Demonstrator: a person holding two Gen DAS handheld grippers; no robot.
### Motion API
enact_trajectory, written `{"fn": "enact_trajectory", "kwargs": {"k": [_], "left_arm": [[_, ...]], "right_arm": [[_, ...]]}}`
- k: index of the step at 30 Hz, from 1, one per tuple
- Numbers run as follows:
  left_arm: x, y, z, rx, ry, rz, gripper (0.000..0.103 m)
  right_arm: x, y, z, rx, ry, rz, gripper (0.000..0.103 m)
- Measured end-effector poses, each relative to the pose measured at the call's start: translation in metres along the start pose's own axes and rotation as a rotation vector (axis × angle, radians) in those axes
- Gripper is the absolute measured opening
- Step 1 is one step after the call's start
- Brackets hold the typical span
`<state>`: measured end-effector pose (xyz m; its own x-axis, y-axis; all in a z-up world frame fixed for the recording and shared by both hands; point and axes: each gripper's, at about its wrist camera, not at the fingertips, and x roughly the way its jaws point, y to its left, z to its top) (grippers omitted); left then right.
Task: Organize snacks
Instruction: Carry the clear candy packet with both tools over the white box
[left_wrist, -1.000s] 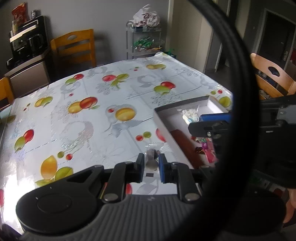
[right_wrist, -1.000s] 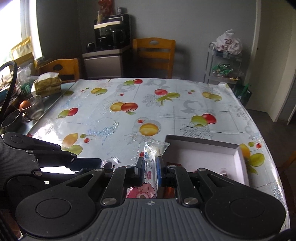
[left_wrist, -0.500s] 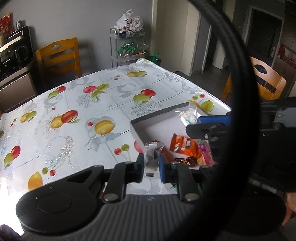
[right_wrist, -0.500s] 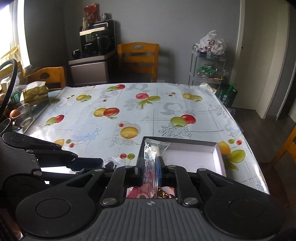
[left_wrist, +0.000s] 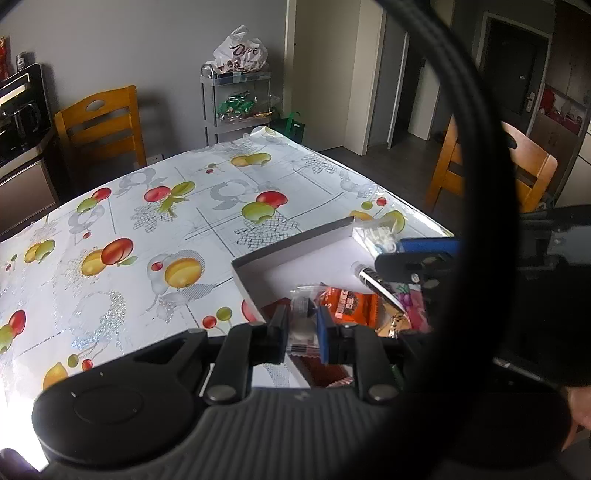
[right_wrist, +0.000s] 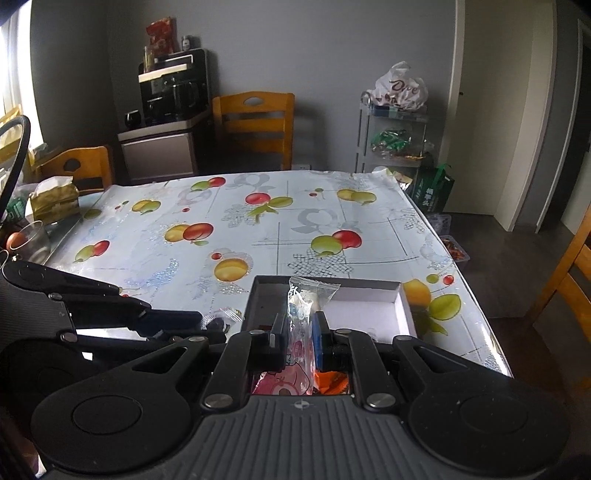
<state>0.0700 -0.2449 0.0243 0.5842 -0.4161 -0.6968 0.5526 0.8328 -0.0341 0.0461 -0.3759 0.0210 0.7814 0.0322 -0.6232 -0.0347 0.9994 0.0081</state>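
— Two grippers, each clamped on a snack, hang over a fruit-print tablecloth (right_wrist: 258, 221). What does the left gripper (left_wrist: 303, 328) hold?

— A small clear packet (left_wrist: 301, 321), pinched tight between its jaws, at the near left corner of the shallow white box (left_wrist: 288, 251).

— And the right gripper (right_wrist: 300, 338)?

— Its jaws are closed on a tall clear wrapper (right_wrist: 301, 314) with pink print, standing upright above the box (right_wrist: 369, 295).

— What lies in the box?

— An orange packet (left_wrist: 349, 302), a dark stick-shaped snack (left_wrist: 373, 280) and a pink wrapper (left_wrist: 412, 302) on its floor; the far half is bare. A wooden chair (right_wrist: 255, 125) stands behind the table.
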Motion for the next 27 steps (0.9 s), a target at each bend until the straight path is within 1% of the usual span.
{"fn": "enact_trajectory", "kwargs": {"k": [9, 17, 27], "left_arm": [[0.009, -0.012, 0.008, 0.009, 0.007, -0.024, 0.013], [0.025, -0.025, 0.011, 0.017, 0.029, -0.04, 0.013], [0.046, -0.031, 0.016, 0.016, 0.054, -0.037, 0.013]], "right_arm": [[0.0, -0.017, -0.007, 0.017, 0.016, -0.028, 0.016], [0.003, -0.033, -0.014, 0.029, 0.04, -0.043, 0.016], [0.017, -0.048, -0.017, 0.027, 0.065, -0.033, 0.016]]}}
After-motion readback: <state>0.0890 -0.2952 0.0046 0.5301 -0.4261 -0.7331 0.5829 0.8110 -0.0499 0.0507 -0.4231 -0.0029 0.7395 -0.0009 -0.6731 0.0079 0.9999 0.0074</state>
